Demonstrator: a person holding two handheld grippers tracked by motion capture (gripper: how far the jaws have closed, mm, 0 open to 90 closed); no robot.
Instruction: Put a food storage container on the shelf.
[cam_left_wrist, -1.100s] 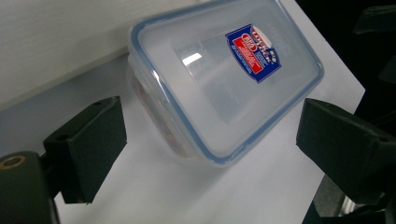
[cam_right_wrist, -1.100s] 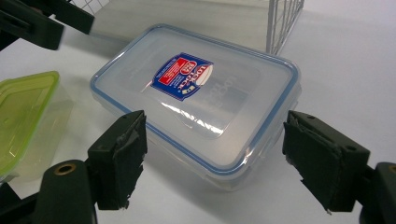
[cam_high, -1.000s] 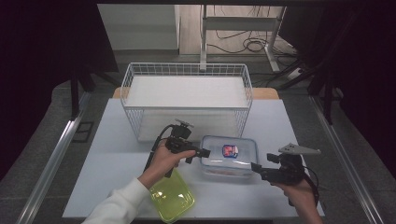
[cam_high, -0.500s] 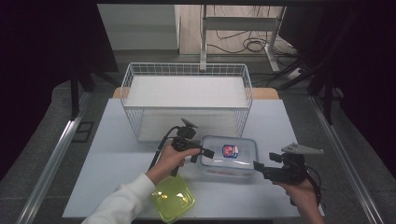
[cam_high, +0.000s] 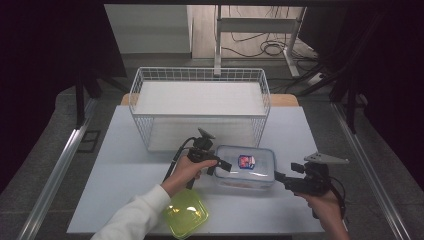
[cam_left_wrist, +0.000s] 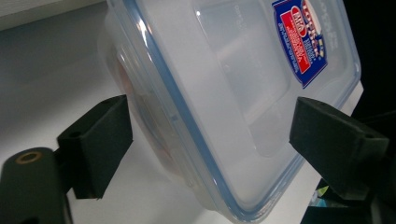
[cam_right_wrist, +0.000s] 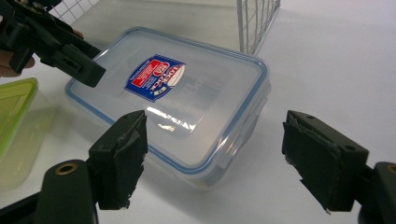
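Note:
A clear plastic container (cam_high: 245, 168) with a blue-rimmed lid and a red and blue label lies on the white table just in front of the wire basket (cam_high: 200, 107). My left gripper (cam_high: 220, 167) is at the container's left end. In the left gripper view it (cam_left_wrist: 210, 144) stands open, with the container's (cam_left_wrist: 224, 93) end between its jaws and both pads apart from it. My right gripper (cam_high: 286, 175) hangs open just off the container's right end. In the right gripper view it (cam_right_wrist: 222, 158) is open, the container (cam_right_wrist: 177, 98) a little ahead of its jaws.
A yellow-green transparent container (cam_high: 186, 214) lies near the table's front edge by the left forearm, and its edge (cam_right_wrist: 14, 116) shows in the right gripper view. The basket's wire wall (cam_right_wrist: 257, 18) stands close behind the clear container. Bare table (cam_high: 125, 165) spreads to the left.
My left gripper has moved right and closed in around the container's left end. The right gripper has barely shifted. The container has stayed put.

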